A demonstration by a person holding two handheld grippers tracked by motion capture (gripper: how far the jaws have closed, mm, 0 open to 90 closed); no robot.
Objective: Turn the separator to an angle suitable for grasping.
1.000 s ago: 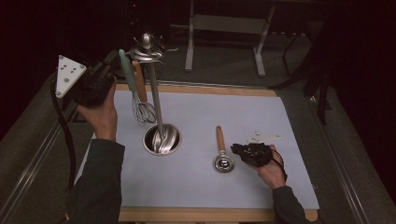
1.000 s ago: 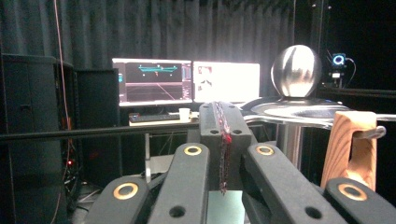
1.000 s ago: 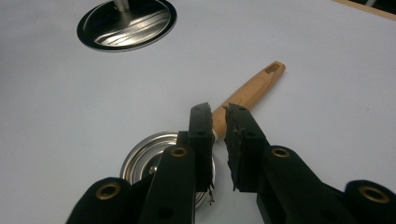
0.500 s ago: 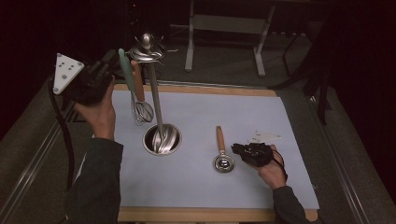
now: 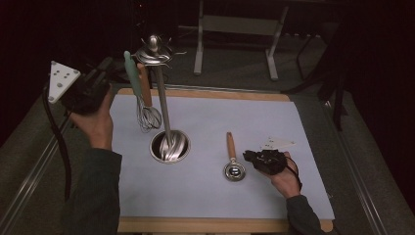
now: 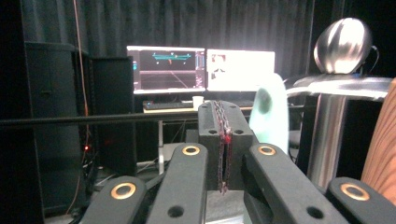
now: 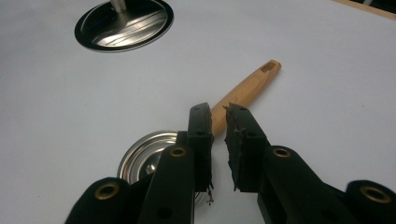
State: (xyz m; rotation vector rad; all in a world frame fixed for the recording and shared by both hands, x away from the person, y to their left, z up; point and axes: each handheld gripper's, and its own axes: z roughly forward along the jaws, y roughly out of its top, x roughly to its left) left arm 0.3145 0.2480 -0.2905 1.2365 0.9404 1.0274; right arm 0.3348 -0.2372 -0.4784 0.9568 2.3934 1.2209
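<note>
Right now the person is holding the left tongs [image 5: 108,64] up beside the top of the steel stand [image 5: 163,107]. Their jaws are pressing flat together with nothing between them, just short of the mint-handled whisk [image 5: 139,95] that is hanging from one of the stand's hooks. A wooden handle [image 5: 143,81] is hanging just behind it.

The right tongs [image 5: 247,155] are resting low on the white mat [image 5: 274,112], touching or nearly touching the bowl end of the wooden-handled spoon [image 5: 231,156]. In the right gripper view their jaws are standing almost closed, with a thin slit between them, and are gripping nothing. The spoon [image 7: 245,88] is lying flat on the mat, well apart from the stand's round base [image 5: 170,146], with its handle pointing away from the person.

The step in hand is probably picking up that spoon to hang it. To do it well, the right jaws are needing to open wider and slide forward past the metal bowl. They should close across the wooden handle near its middle, where the grip is firmer than on the slick steel. Lifting it level and then tipping the handle end up should help the hole at its tip meet a free hook. The left tongs should be keeping clear of the whisk so that it is not swinging.

No brand or label is showing on any tool. In the left gripper view two lit monitors [image 6: 201,70] are glowing behind, but their writing is too small to read.
</note>
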